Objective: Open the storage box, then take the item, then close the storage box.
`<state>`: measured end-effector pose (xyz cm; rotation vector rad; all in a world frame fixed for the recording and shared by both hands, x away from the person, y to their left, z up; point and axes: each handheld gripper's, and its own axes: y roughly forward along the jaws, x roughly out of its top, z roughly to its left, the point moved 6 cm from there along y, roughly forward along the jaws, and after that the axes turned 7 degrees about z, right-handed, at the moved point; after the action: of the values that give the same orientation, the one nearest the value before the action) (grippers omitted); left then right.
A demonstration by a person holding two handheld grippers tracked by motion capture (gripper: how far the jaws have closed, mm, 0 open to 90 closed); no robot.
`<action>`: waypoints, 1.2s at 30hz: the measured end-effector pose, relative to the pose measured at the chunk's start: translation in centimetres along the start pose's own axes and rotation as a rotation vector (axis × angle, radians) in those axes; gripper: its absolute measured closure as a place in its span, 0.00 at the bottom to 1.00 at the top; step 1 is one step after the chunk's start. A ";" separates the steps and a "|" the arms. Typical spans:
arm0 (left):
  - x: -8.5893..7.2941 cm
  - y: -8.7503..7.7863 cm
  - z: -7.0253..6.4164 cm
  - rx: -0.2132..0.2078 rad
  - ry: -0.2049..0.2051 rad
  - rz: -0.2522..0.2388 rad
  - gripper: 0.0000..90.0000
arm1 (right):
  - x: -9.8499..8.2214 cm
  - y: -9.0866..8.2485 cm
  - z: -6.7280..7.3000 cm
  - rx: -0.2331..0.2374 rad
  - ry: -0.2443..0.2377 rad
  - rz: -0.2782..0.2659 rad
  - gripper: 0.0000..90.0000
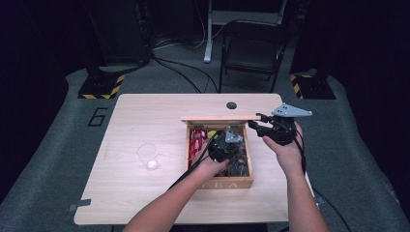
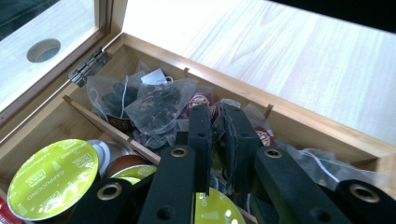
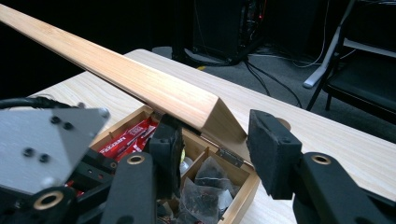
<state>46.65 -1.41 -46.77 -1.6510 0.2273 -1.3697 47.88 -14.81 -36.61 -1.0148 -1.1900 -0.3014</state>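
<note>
While the right gripper [image 3: 215,154] props the box lid [image 3: 140,79], the left gripper [image 2: 219,140] is down in the tea box [image 1: 220,182].

Left fingers [image 2: 200,135] are clenched on a tea bag [image 2: 218,122] in the box's right-hand section, as the high view has it, among other mesh tea bags [image 2: 156,106]; green-topped coffee capsules [image 2: 53,177] sit in the next compartment. Right fingers [image 3: 273,154] sit spread either side of the raised lid's corner near the hinge [image 3: 229,157]; can't tell whether the pads press on it. Box sits on the worktop [image 1: 145,111], right of centre, with red packets [image 1: 197,142] in its left section. A clear plastic cup [image 1: 148,156] lies well apart to its left.
</note>
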 end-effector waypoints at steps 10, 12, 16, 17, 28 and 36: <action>-0.2 -2.5 0.0 -0.039 -0.014 -0.051 0.92 | 0.0 0.0 0.0 0.002 0.002 0.000 0.62; -0.3 -2.8 -0.1 -0.048 -0.025 -0.060 0.92 | 0.0 0.0 0.0 0.001 0.002 0.000 0.62; -0.7 -3.8 0.2 -0.041 -0.028 -0.061 0.93 | 0.0 0.0 0.0 0.003 0.003 -0.001 0.62; -0.8 -4.1 0.4 -0.037 -0.032 -0.066 0.93 | 0.0 0.0 0.0 0.002 0.002 -0.002 0.62; -2.2 -6.0 1.9 -0.017 -0.091 -0.084 0.93 | 0.0 0.0 0.0 0.002 0.002 0.001 0.62; -3.0 -7.4 2.6 -0.007 -0.121 -0.097 0.94 | 0.0 0.0 0.0 0.002 0.000 0.000 0.62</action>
<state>44.80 5.93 -43.05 -1.7640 0.0825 -1.3356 47.88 -14.84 -36.62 -1.0133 -1.1902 -0.2999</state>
